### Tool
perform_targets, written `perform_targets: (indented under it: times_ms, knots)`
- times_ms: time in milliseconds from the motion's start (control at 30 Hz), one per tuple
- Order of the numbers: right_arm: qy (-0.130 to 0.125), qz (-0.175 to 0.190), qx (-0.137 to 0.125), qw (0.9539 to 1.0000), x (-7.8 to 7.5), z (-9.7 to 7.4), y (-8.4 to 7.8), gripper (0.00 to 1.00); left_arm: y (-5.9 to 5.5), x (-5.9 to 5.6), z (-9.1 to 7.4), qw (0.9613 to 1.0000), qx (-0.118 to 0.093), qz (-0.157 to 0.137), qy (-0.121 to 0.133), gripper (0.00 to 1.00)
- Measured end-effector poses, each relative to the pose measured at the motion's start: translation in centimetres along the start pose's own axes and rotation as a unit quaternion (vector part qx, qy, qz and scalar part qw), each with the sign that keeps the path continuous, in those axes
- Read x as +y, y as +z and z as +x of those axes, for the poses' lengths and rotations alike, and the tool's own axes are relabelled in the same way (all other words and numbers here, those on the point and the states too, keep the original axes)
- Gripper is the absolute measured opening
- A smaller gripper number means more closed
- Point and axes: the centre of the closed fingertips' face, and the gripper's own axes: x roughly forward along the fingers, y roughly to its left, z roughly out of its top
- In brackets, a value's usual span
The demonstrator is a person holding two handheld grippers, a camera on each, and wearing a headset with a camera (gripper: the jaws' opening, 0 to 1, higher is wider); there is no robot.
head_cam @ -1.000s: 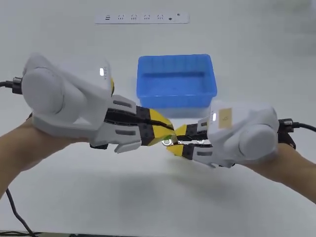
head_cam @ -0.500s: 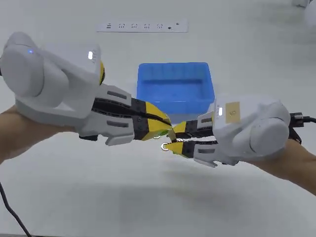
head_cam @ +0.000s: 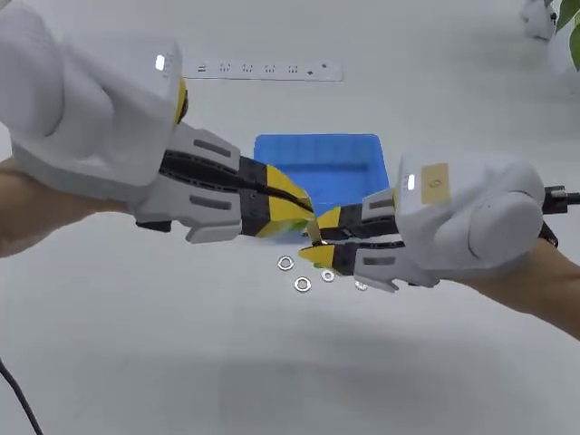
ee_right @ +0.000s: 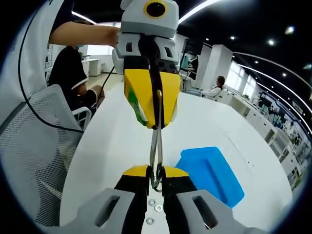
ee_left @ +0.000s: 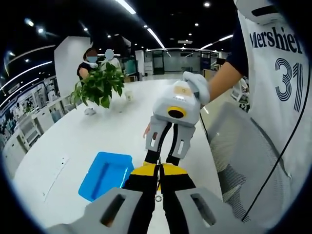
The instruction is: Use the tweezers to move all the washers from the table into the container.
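A person's shirt, upper right of the left gripper view, reads "31". At centre frame, the left hand-held gripper and right hand-held gripper both pinch the tweezers. Just below them, washers lie on the surface, outside the blue container.

My left gripper and right gripper are white, black links, yellow tips. Container is plain blue. Washers, tweezers silver. Table white. Plant green.
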Motion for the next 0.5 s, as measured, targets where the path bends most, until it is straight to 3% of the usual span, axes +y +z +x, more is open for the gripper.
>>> perform_targets:
  times_ms: [267, 500]
  knots:
    - [-0.024, -0.017, -0.005, 0.9996, -3.3, 0.2, 0.8, 0.1, 1.0, 2.8, -0.2, 0.9998, -0.002, 0.019, 0.012, 0.05]
    - [-0.044, -0.025, -0.006, 0.9987, -6.2, 0.5, 0.4, 0.1, 1.2, 5.5, 0.4, 0.9995, -0.001, 0.029, 0.015, 0.05]
